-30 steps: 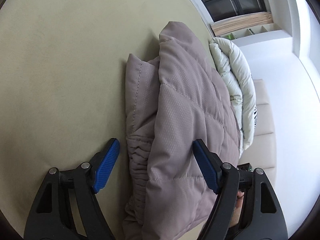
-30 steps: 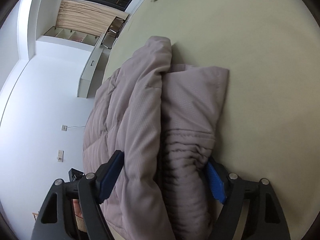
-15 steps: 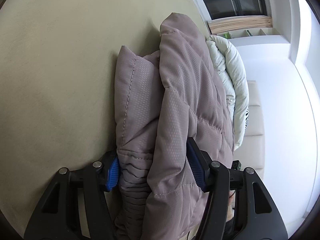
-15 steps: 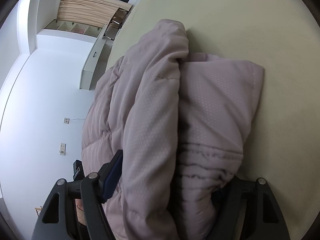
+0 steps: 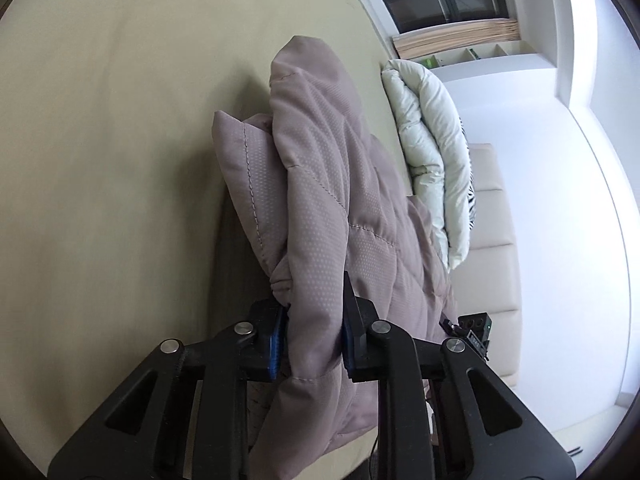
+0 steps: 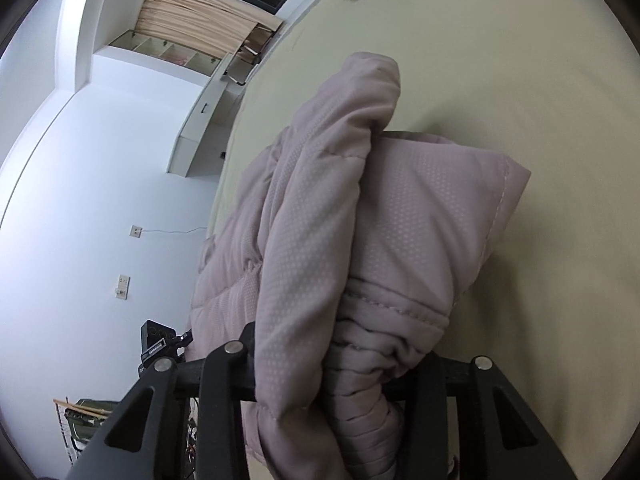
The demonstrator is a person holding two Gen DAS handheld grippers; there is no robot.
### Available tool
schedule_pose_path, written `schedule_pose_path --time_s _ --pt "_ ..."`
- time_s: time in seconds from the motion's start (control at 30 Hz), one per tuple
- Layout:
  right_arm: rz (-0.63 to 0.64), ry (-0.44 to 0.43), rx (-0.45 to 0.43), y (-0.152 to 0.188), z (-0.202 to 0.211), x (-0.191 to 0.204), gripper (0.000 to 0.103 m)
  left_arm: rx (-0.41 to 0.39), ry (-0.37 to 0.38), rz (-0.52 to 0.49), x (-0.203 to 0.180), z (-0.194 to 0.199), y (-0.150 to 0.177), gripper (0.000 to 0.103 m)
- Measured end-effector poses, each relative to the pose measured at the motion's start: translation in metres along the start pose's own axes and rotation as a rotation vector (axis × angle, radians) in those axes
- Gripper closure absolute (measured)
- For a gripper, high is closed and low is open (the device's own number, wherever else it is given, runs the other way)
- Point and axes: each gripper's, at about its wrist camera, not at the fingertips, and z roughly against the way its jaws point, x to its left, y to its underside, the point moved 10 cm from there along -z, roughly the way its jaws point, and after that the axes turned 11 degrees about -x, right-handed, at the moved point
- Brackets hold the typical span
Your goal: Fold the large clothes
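On my left gripper (image 5: 314, 338) I see matte black arms with triangular cut-outs, silver round screws at the pivots, and blue pads (image 5: 276, 344) lining the fingers. My right gripper (image 6: 332, 364) shows the same black frame and silver screws.

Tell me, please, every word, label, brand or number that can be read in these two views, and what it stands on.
No text can be read in either view.
Small black device beyond the mauve padded jacket: pale markings on its face and a label strip, too small and blurred to read.
The same device in the left view: only tiny lights, no legible characters.
Jacket, white duvet, bed sheet, wall sockets: no print visible.
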Motion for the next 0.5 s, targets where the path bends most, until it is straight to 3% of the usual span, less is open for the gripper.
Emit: schedule_pose_path --time_s 0.27,0.37,0.5 --pt "-0.002 -0.019 0.03 0.11 0.076 0.015 0.062 0.008 -0.017 -0.035 -0.012 0.095 0.104 0.083" --pt "-0.014 -0.022 0.029 0.143 0.096 0.012 0.062 0.011 -0.022 -0.042 -0.016 0.113 0.131 0.083" --pt "-0.051 -0.003 0.033 0.167 0.102 -0.007 0.061 0.025 -0.055 -0.003 0.011 0.118 0.155 0.083"
